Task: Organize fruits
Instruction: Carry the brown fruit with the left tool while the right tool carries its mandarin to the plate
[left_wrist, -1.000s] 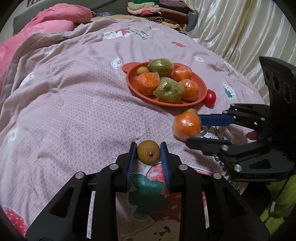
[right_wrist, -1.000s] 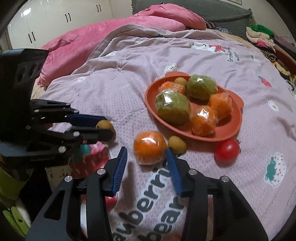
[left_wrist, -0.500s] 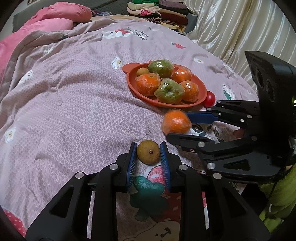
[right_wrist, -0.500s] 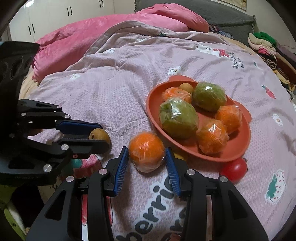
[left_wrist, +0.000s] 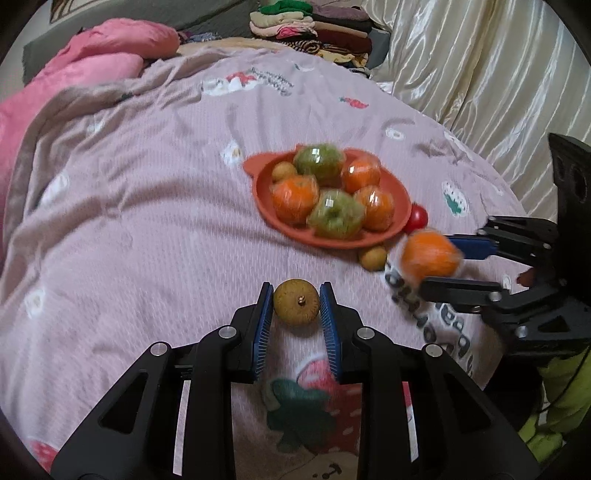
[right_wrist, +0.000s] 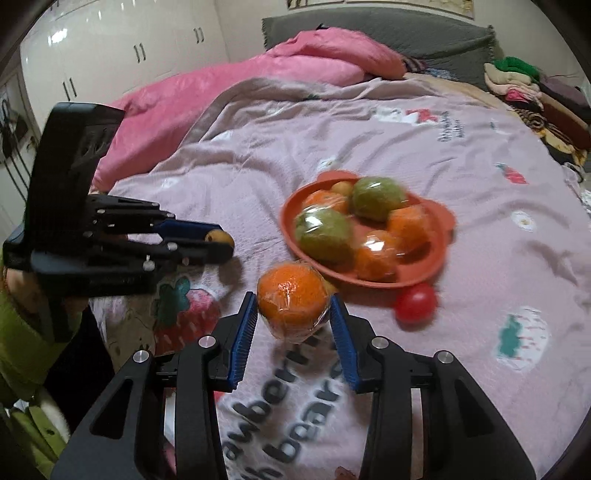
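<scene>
Right gripper (right_wrist: 293, 321) is clamped on wrapped orange (right_wrist: 291, 301), lower centre, short of plate (right_wrist: 441, 251); slick film could let it slip. Left gripper (left_wrist: 296, 312) pinches brown fruit (left_wrist: 296, 302). Plate is crowded, so roll-off is likely.

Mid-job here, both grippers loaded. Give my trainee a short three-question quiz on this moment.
1. True or false: the left gripper is shut on a wrapped orange.
2. Which loose fruit lies on the blanket beside the orange plate? A) red tomato B) banana C) grapes
3. Fill in: the right gripper is shut on a plastic-wrapped ____.

Key:
1. False; it holds the small brown fruit.
2. A.
3. Orange.
</scene>
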